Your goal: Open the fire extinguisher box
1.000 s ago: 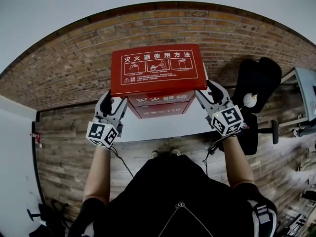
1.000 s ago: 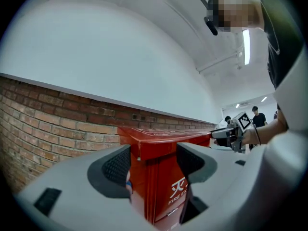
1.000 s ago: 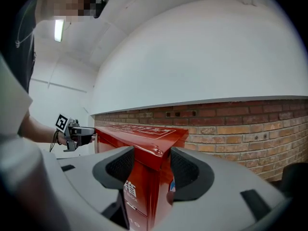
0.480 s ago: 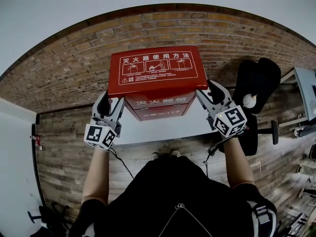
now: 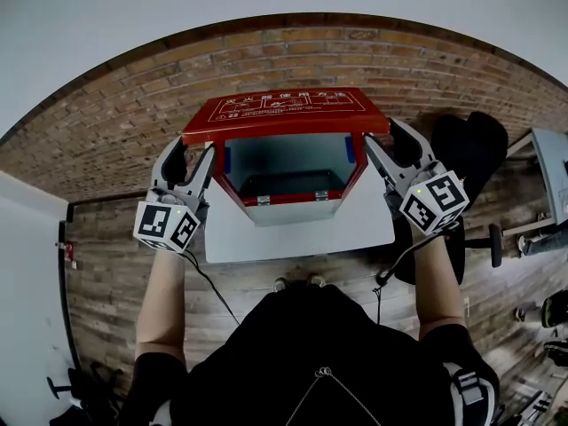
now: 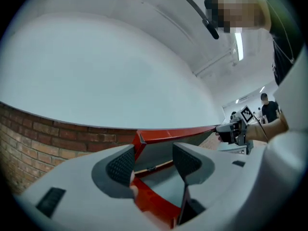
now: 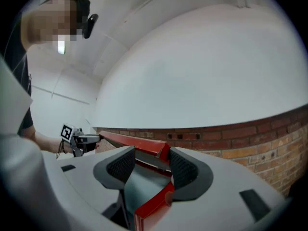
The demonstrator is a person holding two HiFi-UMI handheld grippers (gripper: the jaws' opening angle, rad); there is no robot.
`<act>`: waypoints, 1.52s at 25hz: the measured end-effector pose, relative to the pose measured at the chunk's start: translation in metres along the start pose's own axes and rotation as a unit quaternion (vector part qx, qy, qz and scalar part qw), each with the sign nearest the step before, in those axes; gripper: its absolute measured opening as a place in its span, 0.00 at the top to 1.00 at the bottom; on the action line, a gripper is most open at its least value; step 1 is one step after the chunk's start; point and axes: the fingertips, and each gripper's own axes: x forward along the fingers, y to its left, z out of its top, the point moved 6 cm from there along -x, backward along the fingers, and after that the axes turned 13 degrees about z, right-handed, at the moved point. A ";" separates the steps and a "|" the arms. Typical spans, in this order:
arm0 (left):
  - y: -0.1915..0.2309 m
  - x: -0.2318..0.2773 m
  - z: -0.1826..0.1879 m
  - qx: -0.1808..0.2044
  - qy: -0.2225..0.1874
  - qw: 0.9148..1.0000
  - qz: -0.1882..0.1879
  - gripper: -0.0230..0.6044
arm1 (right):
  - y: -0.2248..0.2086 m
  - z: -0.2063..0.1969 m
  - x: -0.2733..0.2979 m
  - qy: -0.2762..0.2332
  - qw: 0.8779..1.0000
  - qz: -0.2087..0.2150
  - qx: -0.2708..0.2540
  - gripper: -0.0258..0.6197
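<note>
The red fire extinguisher box stands on a white table against the brick wall. Its lid is raised, and the grey inside shows with nothing in it. My left gripper is at the lid's left front corner. Its jaws are closing, with that corner between them and touching only one pad, so a gap remains. My right gripper straddles the right front corner. Its jaws stand wide, and one pad lies against the lid edge.
A black chair stands right of the table, and a grey desk edge is at the far right. The floor is wood plank. The brick wall runs behind the box, with white wall above it.
The lid has swung up from shut, exposing the box's inside. Both grippers rose and moved apart with the lid's front corners.
</note>
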 end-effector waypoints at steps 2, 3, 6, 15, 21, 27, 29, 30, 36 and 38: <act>0.005 0.011 0.010 -0.001 0.001 1.000 -0.003 0.49 | -0.009 0.009 0.009 0.011 1.000 -0.012 -0.018 0.59; 0.006 0.018 0.013 -0.001 0.001 1.000 -0.004 0.49 | -0.015 0.013 0.013 0.009 1.000 -0.015 -0.016 0.59; 0.010 0.039 0.023 0.004 -0.009 1.000 0.002 0.49 | -0.034 0.025 0.026 -0.004 1.000 -0.016 -0.016 0.60; 0.030 0.107 0.046 0.036 -0.019 0.999 0.025 0.49 | -0.088 0.054 0.078 -0.001 0.997 -0.051 -0.050 0.60; 0.042 0.146 0.047 0.034 -0.014 0.999 0.040 0.49 | -0.117 0.057 0.108 0.004 0.995 -0.076 -0.056 0.60; 0.052 0.175 0.044 0.020 0.001 0.999 0.043 0.49 | -0.140 0.055 0.130 0.008 0.995 -0.087 -0.042 0.60; 0.054 0.183 0.042 0.018 0.009 0.999 0.043 0.49 | -0.146 0.052 0.136 0.010 0.995 -0.088 -0.039 0.60; 0.055 0.187 0.042 0.018 0.012 0.999 0.043 0.49 | -0.150 0.051 0.138 0.011 0.995 -0.089 -0.038 0.60; 0.062 0.206 0.037 0.001 0.030 0.999 0.044 0.49 | -0.167 0.046 0.155 0.010 0.995 -0.093 -0.021 0.60; 0.063 0.210 0.035 -0.007 0.034 0.998 0.044 0.49 | -0.172 0.044 0.159 0.009 0.995 -0.095 -0.011 0.60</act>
